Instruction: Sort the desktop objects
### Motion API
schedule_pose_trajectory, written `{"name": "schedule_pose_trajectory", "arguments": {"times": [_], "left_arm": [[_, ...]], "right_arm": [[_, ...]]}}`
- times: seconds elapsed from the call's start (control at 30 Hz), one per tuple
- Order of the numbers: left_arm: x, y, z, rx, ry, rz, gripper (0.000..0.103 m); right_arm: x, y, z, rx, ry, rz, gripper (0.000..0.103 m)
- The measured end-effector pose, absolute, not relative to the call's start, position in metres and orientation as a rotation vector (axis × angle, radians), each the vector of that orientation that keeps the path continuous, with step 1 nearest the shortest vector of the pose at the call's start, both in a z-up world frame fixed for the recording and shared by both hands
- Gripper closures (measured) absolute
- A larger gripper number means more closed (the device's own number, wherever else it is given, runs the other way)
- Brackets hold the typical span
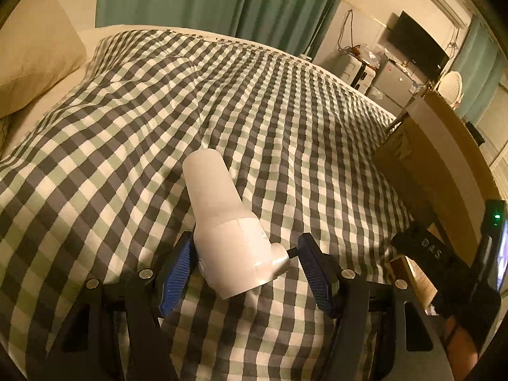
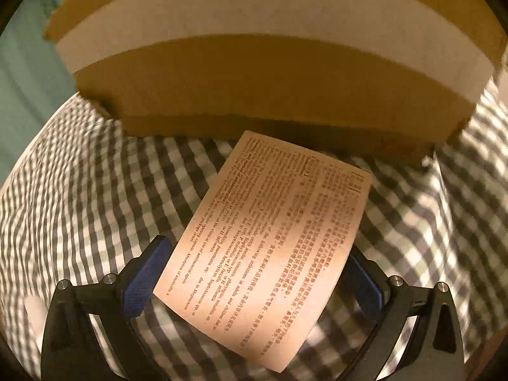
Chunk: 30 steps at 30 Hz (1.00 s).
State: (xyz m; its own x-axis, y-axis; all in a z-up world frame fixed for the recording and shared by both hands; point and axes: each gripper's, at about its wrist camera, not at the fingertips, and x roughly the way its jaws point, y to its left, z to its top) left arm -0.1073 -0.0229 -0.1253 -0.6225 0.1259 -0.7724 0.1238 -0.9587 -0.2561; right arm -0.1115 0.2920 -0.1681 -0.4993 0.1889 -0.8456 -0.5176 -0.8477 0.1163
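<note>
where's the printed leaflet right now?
Right wrist view: the printed leaflet sits between the open right gripper jaws over the checked bedspread, just in front of the cardboard box.

Right wrist view motion-blurred: checked bedspread (image 2: 79, 190) smeared. Printed leaflet (image 2: 266, 247) hides right fingers' pad (image 2: 365, 289); small print mostly unreadable. Cardboard box (image 2: 254, 95) cut off at top edge.
</note>
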Motion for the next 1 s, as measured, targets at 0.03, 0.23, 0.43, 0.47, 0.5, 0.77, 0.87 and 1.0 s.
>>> {"name": "schedule_pose_trajectory", "arguments": {"times": [0.03,0.23,0.43,0.47,0.5,0.77,0.87,1.0], "left_arm": [[-0.107,-0.021,-0.126,-1.365,-0.443,2.795,0.035],[-0.107,-0.018,-0.126,-1.356,-0.42,2.799,0.035],[-0.103,-0.016,-0.125,-1.339,-0.407,2.798,0.035],[-0.102,-0.015,-0.124,-1.331,-0.398,2.798,0.035],[-0.1,-0.014,-0.123,-1.324,-0.389,2.797,0.035],[-0.084,-0.007,-0.105,-1.279,-0.385,2.782,0.035],[-0.074,-0.005,-0.1,-1.271,-0.392,2.783,0.035],[-0.064,0.0,-0.094,-1.268,-0.386,2.78,0.035]], "right_arm": [[-0.111,0.292,-0.169,-1.285,0.479,2.376,0.003],[-0.095,0.297,-0.167,-1.337,0.392,2.494,0.011],[-0.071,0.291,-0.152,-1.402,0.414,2.608,0.014],[-0.068,0.288,-0.15,-1.415,0.41,2.624,0.014],[-0.065,0.284,-0.146,-1.424,0.398,2.643,0.015],[-0.047,0.244,-0.102,-1.275,0.152,2.876,0.021],[-0.041,0.24,-0.092,-1.299,0.077,2.902,0.068],[-0.041,0.246,-0.097,-1.35,0.092,2.93,0.071]]}}
